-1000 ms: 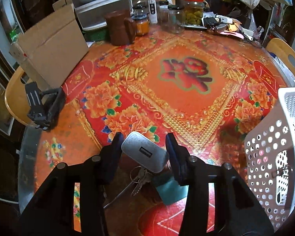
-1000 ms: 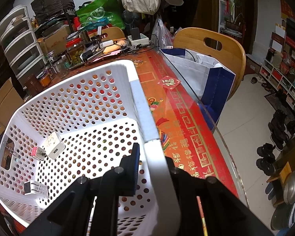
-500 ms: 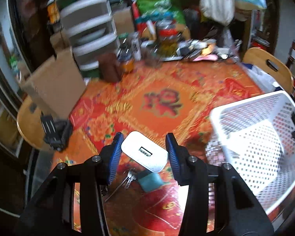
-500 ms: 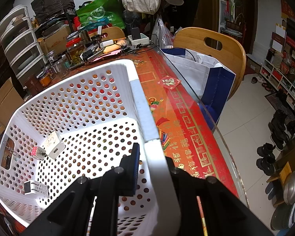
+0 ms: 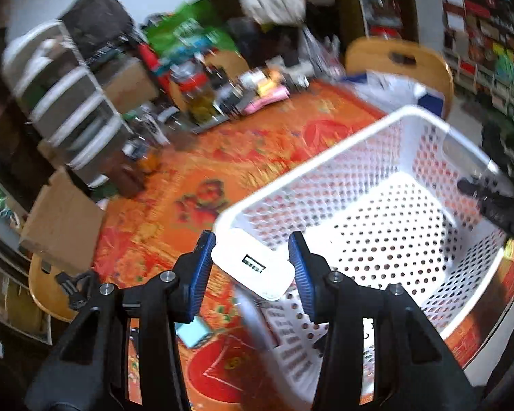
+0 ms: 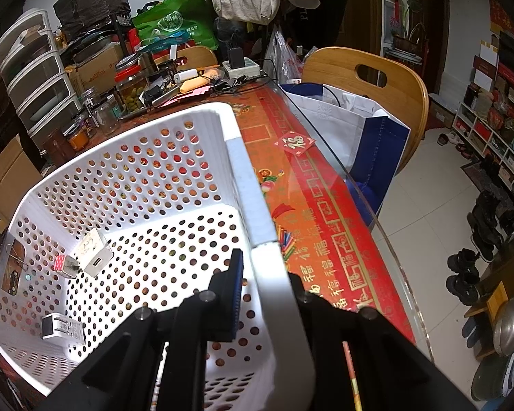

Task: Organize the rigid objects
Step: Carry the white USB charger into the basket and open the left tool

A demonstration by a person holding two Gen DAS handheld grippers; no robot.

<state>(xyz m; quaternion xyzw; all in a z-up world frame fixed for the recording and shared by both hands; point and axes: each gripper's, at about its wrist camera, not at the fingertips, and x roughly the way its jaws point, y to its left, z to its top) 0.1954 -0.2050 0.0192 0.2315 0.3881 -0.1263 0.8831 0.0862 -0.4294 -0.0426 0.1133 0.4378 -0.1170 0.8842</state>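
white charger is clamped between the blue pads of the left gripper, held above the near-left corner of the white basket. right gripper is closed on the basket's rim.

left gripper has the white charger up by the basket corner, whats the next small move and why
Probably carry the left gripper a little further forward, past the rim, then open. The white charger, clamped between its jaws, sits at the near corner of the white basket, not over the floor. The right gripper pinches the opposite wall, steadying it, and two other chargers already lie inside.
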